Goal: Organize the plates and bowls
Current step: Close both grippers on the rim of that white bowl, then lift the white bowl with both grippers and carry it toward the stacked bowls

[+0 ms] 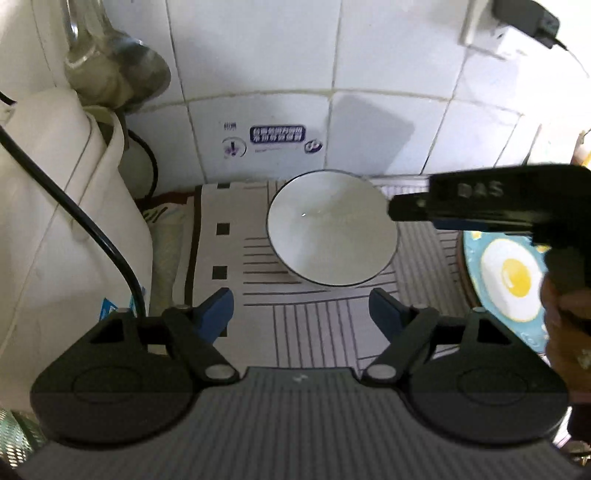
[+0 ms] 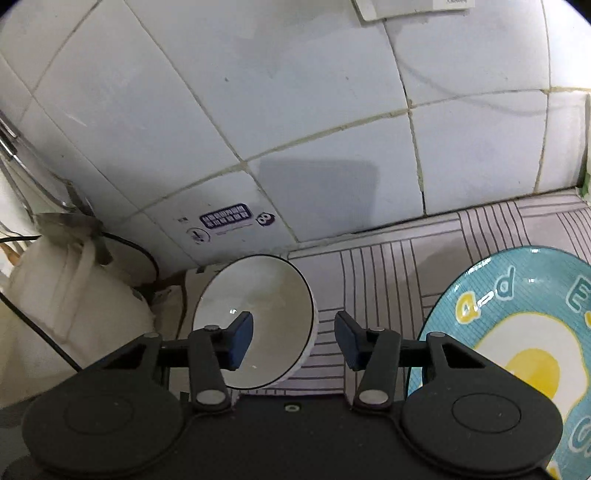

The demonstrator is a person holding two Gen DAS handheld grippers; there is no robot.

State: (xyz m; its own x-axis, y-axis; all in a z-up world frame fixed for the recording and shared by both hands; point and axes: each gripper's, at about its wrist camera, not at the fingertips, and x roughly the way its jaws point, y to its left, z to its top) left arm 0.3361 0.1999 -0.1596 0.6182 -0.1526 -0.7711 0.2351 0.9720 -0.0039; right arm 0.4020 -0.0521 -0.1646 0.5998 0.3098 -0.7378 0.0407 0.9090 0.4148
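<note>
A white bowl (image 1: 332, 230) with a thin dark rim stands on the striped mat near the tiled wall; it also shows in the right wrist view (image 2: 266, 317). A turquoise plate (image 1: 506, 277) with a fried-egg print lies to its right, and fills the right side of the right wrist view (image 2: 528, 332). My left gripper (image 1: 301, 314) is open and empty, just short of the bowl. My right gripper (image 2: 293, 341) is open and empty, its left finger over the bowl's right rim, its right finger outside. Its body reaches in from the right above the bowl's rim in the left wrist view (image 1: 480, 203).
A white appliance (image 1: 55, 221) with a black cord (image 1: 92, 229) stands at the left. The tiled wall (image 1: 369, 74) closes the back, with a sticker (image 1: 273, 140) and a plug (image 1: 517, 22). A striped mat (image 1: 317, 332) covers the counter.
</note>
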